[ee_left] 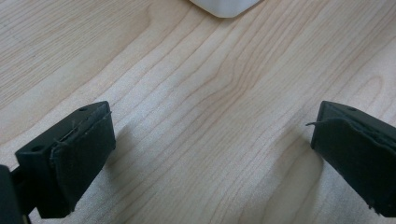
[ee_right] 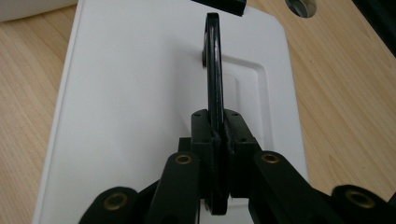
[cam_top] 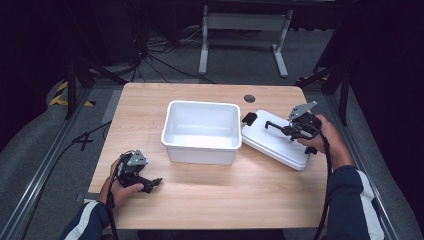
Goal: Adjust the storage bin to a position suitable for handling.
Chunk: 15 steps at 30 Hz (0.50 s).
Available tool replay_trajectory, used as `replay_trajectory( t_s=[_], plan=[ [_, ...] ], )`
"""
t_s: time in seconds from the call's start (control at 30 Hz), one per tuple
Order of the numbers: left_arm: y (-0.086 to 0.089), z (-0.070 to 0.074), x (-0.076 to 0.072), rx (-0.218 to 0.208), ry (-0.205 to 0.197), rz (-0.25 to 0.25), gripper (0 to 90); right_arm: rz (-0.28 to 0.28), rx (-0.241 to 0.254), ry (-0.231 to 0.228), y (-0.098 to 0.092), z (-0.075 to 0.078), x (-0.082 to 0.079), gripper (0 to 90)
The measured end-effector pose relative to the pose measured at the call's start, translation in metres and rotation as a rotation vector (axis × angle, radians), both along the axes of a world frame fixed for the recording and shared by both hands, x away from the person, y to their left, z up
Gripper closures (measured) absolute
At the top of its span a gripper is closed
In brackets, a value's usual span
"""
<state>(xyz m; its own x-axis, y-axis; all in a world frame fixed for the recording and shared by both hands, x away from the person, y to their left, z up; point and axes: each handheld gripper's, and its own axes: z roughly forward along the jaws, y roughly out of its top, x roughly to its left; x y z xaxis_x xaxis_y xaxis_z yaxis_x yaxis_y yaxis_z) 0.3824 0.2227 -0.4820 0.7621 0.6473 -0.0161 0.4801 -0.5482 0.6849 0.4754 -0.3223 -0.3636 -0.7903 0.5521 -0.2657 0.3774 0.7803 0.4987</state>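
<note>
One gripper (ee_right: pixel 217 140) clamping handle (ee_right: pixel 214 65) — close-up.

The left gripper (ee_left: pixel 212 154) points down at a light wooden table (ee_left: pixel 210 102). Its two black jaws rise from the bottom corners and stand wide apart, with bare wood between them and nothing held. The left pad (ee_left: pixel 79 161) is worn, its facing lifting at the upper edge; two small holes show on the block behind it. The right pad (ee_left: pixel 355 158) has a frayed, curling top edge. Each jaw casts a soft shadow on the wood close beside it. At the top edge, a rounded white corner of a plastic tub (ee_left: pixel 224 7) sits on the table, well apart from both jaws.
</note>
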Motion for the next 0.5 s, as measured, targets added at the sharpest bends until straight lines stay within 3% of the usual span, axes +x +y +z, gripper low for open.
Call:
replay_trajectory(
  t_s=[0.5],
  plan=[
    [0.000,0.000,0.000,0.000,0.000,0.000,0.2,-0.021,0.004,0.025,-0.004,-0.017,0.003,84.8]
  ],
)
